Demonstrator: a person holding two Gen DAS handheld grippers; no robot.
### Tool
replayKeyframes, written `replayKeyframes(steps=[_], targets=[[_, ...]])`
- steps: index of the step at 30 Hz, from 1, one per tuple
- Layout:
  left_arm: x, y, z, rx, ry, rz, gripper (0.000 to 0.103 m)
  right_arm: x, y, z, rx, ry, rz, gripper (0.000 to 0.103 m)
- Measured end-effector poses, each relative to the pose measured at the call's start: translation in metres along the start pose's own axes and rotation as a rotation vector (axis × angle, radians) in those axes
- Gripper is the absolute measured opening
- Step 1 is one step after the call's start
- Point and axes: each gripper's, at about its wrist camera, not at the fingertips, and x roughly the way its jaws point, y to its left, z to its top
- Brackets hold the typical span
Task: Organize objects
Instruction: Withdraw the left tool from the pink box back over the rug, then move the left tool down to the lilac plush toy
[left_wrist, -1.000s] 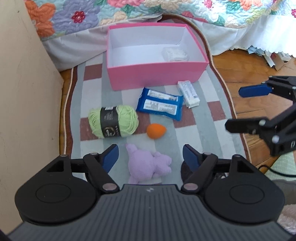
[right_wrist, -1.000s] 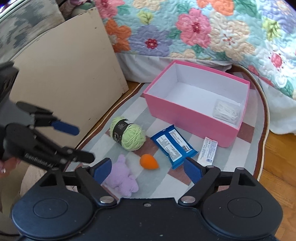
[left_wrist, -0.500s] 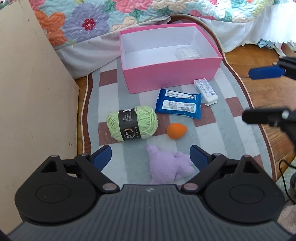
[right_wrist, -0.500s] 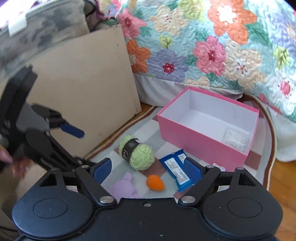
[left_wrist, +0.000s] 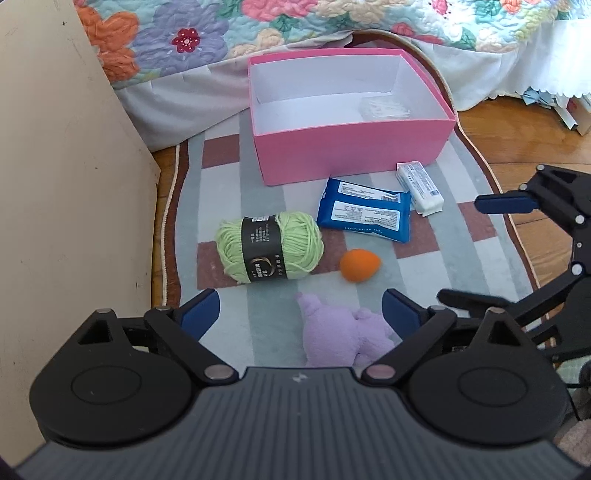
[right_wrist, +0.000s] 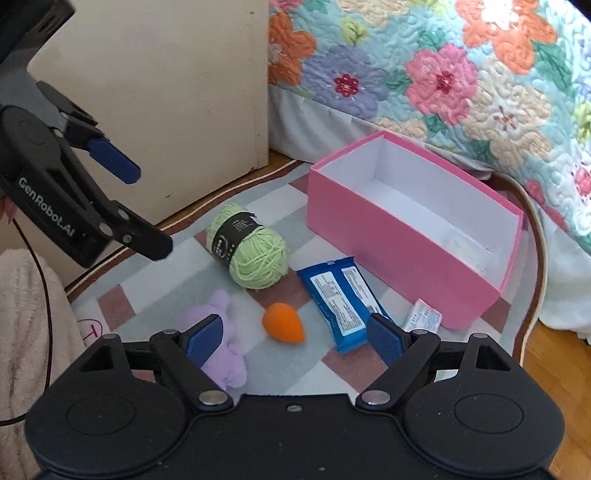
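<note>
Left gripper (left_wrist: 301, 310), jaws opening and empty, had edged nearer the soft purple plush toy (left_wrist: 341, 336); right gripper (right_wrist: 295, 334) waited wide, empty. Next: straddle plush, close, carry to far pink cardboard box (left_wrist: 354, 151).

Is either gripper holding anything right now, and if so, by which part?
Nothing is held. The left gripper has its jaws opening above the purple plush toy without gripping it. The right gripper is open and empty above the rug.

1. The soft lilac plush toy (left_wrist: 341, 338) is partly hidden behind the left gripper's body.
2. The small clear plastic packet (left_wrist: 384, 109) inside the pink cardboard box (left_wrist: 351, 155) is too faint to identify.
3. Print on the blue foil wipes pack (right_wrist: 338, 299) is unreadable.
</note>
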Motion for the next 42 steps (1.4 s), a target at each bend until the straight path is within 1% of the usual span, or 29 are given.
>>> replayKeyframes(steps=[3,5,6,7,8,9,11,13,16,19,21,25,31,35,37,39,42], targets=[[0.006,-0.003,0.000,0.022,-0.002,0.003,0.096,0.003,0.002,-0.002,0.020,0.019,0.041,0.088],[0.012,-0.001,0.000,0.012,-0.009,-0.029,0.096,0.007,0.000,-0.005,0.052,0.043,0.077,0.088],[0.017,0.002,0.001,-0.002,0.003,-0.049,0.096,0.010,0.000,-0.007,0.067,0.052,0.087,0.088],[0.023,0.005,0.001,-0.024,0.020,-0.066,0.096,0.013,0.001,-0.009,0.076,0.064,0.089,0.088],[0.029,0.009,0.002,-0.051,0.038,-0.079,0.096,0.018,0.002,-0.011,0.081,0.078,0.071,0.088],[0.033,0.013,0.002,-0.073,0.045,-0.088,0.096,0.023,0.004,-0.013,0.080,0.088,0.048,0.088],[0.038,0.018,0.003,-0.100,0.044,-0.099,0.096,0.032,0.005,-0.017,0.086,0.099,0.031,0.088],[0.042,0.020,0.004,-0.110,0.046,-0.105,0.096,0.037,0.003,-0.020,0.112,0.101,0.057,0.088],[0.047,0.021,0.001,-0.100,0.047,-0.126,0.096,0.041,0.006,-0.025,0.125,0.104,0.095,0.088],[0.055,0.021,-0.003,-0.078,0.055,-0.121,0.096,0.046,0.010,-0.030,0.140,0.113,0.107,0.088],[0.054,0.020,-0.007,-0.057,0.037,-0.131,0.096,0.050,0.012,-0.034,0.156,0.126,0.135,0.088],[0.050,0.018,-0.011,-0.038,0.006,-0.180,0.096,0.055,0.020,-0.039,0.152,0.146,0.187,0.088],[0.061,0.014,-0.018,-0.024,0.007,-0.196,0.096,0.062,0.025,-0.044,0.170,0.149,0.243,0.088],[0.078,0.014,-0.021,-0.048,0.042,-0.219,0.096,0.073,0.022,-0.048,0.196,0.176,0.260,0.088],[0.089,0.012,-0.024,-0.056,0.073,-0.209,0.094,0.080,0.019,-0.051,0.223,0.201,0.274,0.087],[0.099,0.012,-0.027,-0.066,0.098,-0.203,0.094,0.087,0.016,-0.053,0.252,0.238,0.301,0.087],[0.115,0.012,-0.033,-0.104,0.152,-0.229,0.092,0.095,0.011,-0.058,0.321,0.273,0.347,0.087]])
